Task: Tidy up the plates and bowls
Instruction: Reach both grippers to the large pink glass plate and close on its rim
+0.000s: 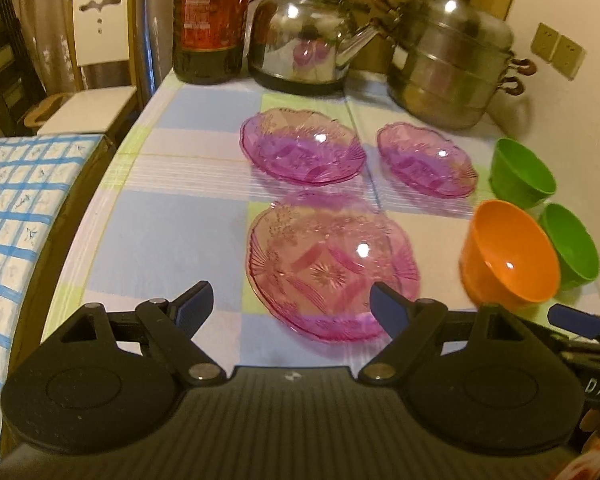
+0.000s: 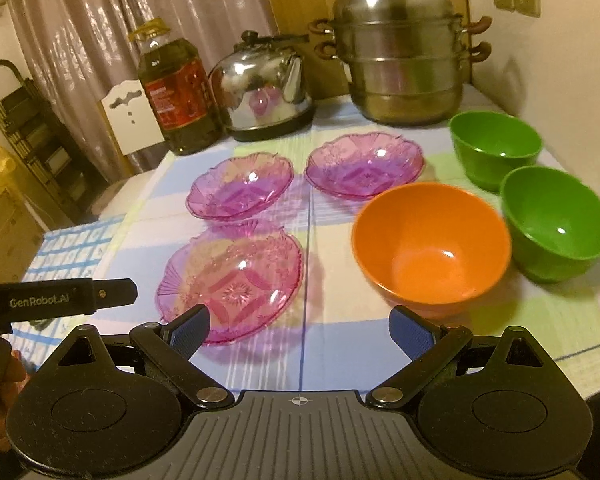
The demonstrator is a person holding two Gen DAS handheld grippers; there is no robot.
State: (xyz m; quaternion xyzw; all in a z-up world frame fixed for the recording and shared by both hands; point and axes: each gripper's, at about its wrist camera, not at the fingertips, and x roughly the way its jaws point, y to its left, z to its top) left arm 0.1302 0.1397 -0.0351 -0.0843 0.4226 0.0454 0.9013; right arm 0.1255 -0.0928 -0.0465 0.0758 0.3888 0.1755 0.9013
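A: Layout, big to small?
B: Tabletop [image 2: 332,360] is covered by a checked cloth. At the back, a steamer [image 2: 404,60], a kettle [image 2: 264,92] and an oil bottle [image 2: 176,88] are lined up, steamer on the right, bottle on the left.

A: Task items?
B: Three pink plates are laid out apart, none stacked: near plate [image 2: 232,280] just ahead of the left tongs, far-left plate [image 2: 240,186] behind it, far-right plate [image 2: 364,164] beside that, in front of the steamer. An orange bowl [image 2: 432,244] is seen upright to the right of the near plate. Two green bowls are set at the right edge: near green bowl [image 2: 556,220] close beside the orange one, contact can't be told; far green bowl [image 2: 496,148] behind it.

A: Tongs?
B: Left tongs [image 1: 292,300] are spread, nothing held; the near plate's front rim is seen between the pads. Right tongs [image 2: 300,330] are spread too, empty, poised over bare cloth between near plate and orange bowl.
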